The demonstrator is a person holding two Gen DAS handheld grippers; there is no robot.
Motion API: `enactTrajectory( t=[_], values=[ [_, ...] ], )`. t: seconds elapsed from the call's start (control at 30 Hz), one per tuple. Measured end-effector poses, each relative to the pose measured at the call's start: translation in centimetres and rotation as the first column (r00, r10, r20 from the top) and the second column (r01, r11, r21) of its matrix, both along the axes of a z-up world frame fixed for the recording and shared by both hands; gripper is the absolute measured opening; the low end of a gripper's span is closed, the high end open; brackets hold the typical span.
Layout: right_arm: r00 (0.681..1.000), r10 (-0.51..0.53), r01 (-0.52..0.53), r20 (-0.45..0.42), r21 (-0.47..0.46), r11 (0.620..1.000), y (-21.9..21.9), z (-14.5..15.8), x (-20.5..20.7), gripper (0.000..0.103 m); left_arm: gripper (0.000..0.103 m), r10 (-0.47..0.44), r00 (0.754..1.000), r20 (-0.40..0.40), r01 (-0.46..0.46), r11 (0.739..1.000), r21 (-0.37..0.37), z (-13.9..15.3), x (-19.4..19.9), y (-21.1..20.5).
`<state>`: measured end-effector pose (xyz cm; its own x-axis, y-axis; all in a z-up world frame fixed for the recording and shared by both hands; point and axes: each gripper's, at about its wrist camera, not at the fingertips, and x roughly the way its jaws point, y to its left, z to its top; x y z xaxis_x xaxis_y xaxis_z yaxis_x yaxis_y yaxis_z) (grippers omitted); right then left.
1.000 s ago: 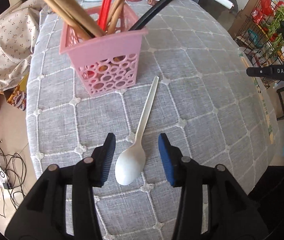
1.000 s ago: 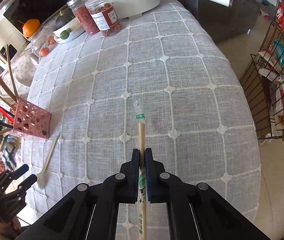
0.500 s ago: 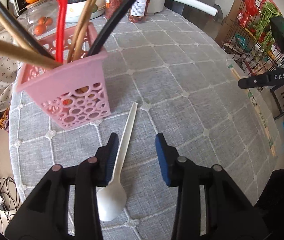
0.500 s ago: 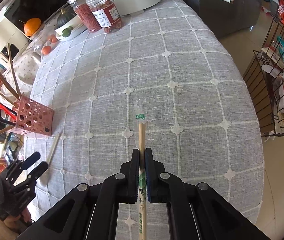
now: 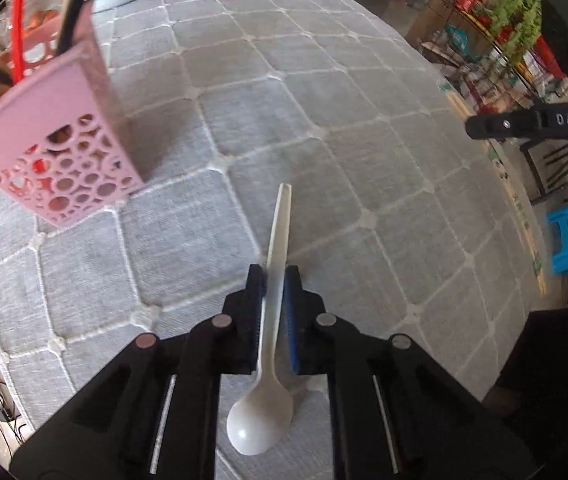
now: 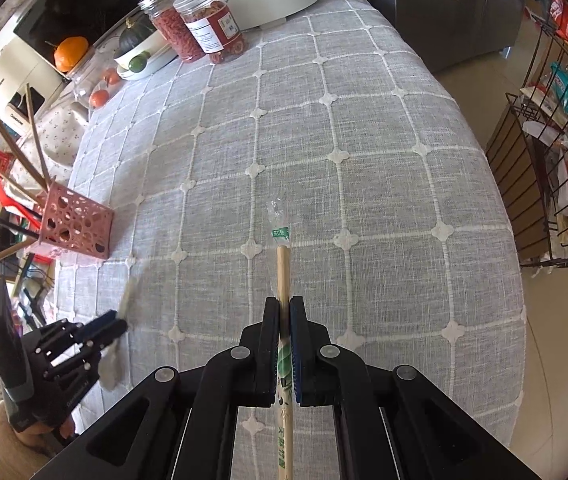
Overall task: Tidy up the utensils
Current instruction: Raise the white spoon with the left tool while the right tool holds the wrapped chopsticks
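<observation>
Left gripper [image 5: 274,280] pinches white spoon [image 5: 270,344] mid-handle for transfer to pink holder [image 5: 56,152]; right gripper [image 6: 284,312] pinches wrapped chopsticks [image 6: 282,268], likely next.

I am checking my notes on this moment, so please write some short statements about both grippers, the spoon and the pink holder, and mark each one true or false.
1. The left gripper is shut on the handle of the white spoon. True.
2. The right gripper is open and holds nothing. False: it is shut on the wrapped chopsticks.
3. The spoon's bowl points toward the pink holder. False: the bowl is at the camera end and the handle tip points away.
4. The pink holder already has utensils standing in it. True.
5. The jars stand at the far end of the table. True.
</observation>
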<state>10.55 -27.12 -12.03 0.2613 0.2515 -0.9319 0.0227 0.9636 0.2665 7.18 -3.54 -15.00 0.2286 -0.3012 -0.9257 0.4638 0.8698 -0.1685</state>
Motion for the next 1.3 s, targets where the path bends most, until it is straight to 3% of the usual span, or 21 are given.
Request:
enactTrajectory(
  t=[0.2, 0.4, 0.5, 0.6, 0.8, 0.97, 1.13, 1.2, 1.3],
  values=[
    [0.999, 0.035, -0.035, 0.007, -0.001, 0.999, 0.2, 0.3, -1.7, 0.005, 0.015, -0.064, 0.998, -0.011, 0.064, 0.995, 0.079, 0.1, 0.4, -2.9],
    [0.999, 0.038, -0.038, 0.008, 0.001, 0.999, -0.4, 0.3, -2.5, 0.005, 0.016, -0.128, 0.992, -0.022, 0.130, 0.971, 0.199, -0.7, 1.2, -6.2],
    [1.000, 0.023, -0.023, 0.009, 0.004, 1.000, -1.0, 0.3, -2.6, 0.005, 0.011, -0.111, 0.993, -0.034, 0.116, 0.972, 0.204, -0.7, 1.5, -6.8],
    [1.000, 0.010, -0.010, 0.024, 0.012, 1.000, -1.5, 0.8, -2.7, 0.005, 0.010, -0.110, 0.994, 0.014, 0.105, 0.972, 0.212, -0.1, 1.2, -7.4],
    [0.994, 0.002, -0.007, 0.106, 0.050, 0.999, -1.6, 3.5, -3.6, 0.005, 0.010, -0.085, 0.985, 0.150, 0.066, 0.990, 0.125, 4.5, -0.4, -5.9],
    [0.977, -0.010, -0.001, 0.213, 0.052, 0.999, -0.9, 6.3, -4.5, 0.005, 0.010, -0.023, 0.957, 0.290, 0.024, 1.000, -0.001, 10.2, -2.3, -2.6],
    [0.961, -0.017, -0.002, 0.278, 0.069, 0.998, -0.2, 8.2, -5.0, 0.005, 0.010, 0.110, 0.881, 0.460, -0.036, 0.985, -0.167, 16.6, -3.4, 0.4],
    [0.956, -0.021, 0.000, 0.291, 0.073, 0.997, 0.1, 8.6, -4.8, 0.005, 0.010, 0.208, 0.820, 0.534, -0.078, 0.963, -0.256, 18.9, -3.7, 2.4],
    [0.955, -0.029, 0.007, 0.297, 0.075, 0.997, 0.6, 8.6, -4.6, 0.005, 0.010, 0.338, 0.699, 0.630, -0.127, 0.926, -0.356, 20.4, -4.0, 4.4]
  ],
)
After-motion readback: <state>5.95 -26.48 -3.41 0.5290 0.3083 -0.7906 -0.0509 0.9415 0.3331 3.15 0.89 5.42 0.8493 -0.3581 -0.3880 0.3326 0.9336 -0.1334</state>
